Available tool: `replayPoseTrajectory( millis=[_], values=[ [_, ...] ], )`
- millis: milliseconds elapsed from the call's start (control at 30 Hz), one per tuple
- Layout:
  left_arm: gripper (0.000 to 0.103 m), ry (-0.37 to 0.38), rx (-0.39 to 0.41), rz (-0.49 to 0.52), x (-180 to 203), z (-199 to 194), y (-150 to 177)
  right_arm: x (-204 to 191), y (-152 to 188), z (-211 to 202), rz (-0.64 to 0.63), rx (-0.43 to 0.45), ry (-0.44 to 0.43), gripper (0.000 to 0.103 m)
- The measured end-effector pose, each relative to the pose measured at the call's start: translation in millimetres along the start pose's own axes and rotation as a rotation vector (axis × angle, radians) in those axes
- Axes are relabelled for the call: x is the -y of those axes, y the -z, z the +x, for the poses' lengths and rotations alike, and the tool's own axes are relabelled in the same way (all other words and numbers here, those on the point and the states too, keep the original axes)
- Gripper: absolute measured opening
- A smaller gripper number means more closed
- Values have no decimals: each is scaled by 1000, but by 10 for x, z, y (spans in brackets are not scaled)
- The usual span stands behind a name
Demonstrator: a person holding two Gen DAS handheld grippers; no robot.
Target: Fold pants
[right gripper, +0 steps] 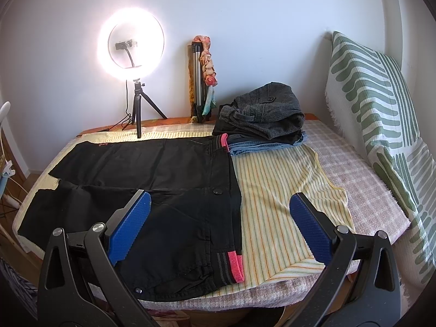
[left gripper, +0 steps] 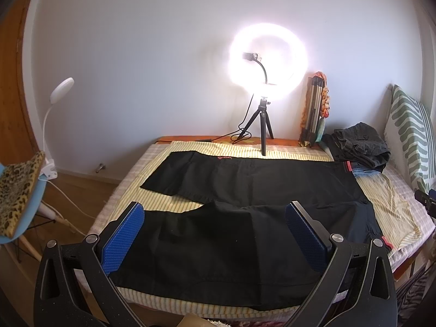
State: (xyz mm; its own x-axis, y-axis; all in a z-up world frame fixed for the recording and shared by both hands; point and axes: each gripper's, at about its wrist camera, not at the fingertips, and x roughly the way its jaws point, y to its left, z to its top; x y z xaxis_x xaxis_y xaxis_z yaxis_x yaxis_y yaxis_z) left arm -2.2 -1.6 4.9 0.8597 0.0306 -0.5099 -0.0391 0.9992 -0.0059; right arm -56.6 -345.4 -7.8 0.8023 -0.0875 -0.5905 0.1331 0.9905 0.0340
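Observation:
Black pants (left gripper: 245, 185) lie spread flat on a striped yellow towel (left gripper: 158, 201) on the bed, legs pointing left and the waistband with its pink and grey trim (right gripper: 234, 267) to the right. In the left wrist view my left gripper (left gripper: 215, 212) hovers open above the near leg, its blue pads (left gripper: 125, 237) wide apart with nothing between them. In the right wrist view the same pants (right gripper: 152, 174) fill the left half. My right gripper (right gripper: 220, 204) stands open over the waistband end, holding nothing.
A lit ring light on a small tripod (right gripper: 136, 109) stands at the bed's far edge. A pile of folded clothes (right gripper: 261, 120) sits at the back right, a green-patterned pillow (right gripper: 381, 103) leans at the right. A chair with a clip lamp (left gripper: 24, 185) stands to the left.

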Motion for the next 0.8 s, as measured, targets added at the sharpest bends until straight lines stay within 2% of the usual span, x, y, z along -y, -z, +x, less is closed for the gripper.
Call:
replayPoseTrajectory(
  millis=[800],
  values=[
    [103, 3, 1, 1, 26, 7, -18, -14, -9, 19, 0, -4, -6, 103]
  ],
)
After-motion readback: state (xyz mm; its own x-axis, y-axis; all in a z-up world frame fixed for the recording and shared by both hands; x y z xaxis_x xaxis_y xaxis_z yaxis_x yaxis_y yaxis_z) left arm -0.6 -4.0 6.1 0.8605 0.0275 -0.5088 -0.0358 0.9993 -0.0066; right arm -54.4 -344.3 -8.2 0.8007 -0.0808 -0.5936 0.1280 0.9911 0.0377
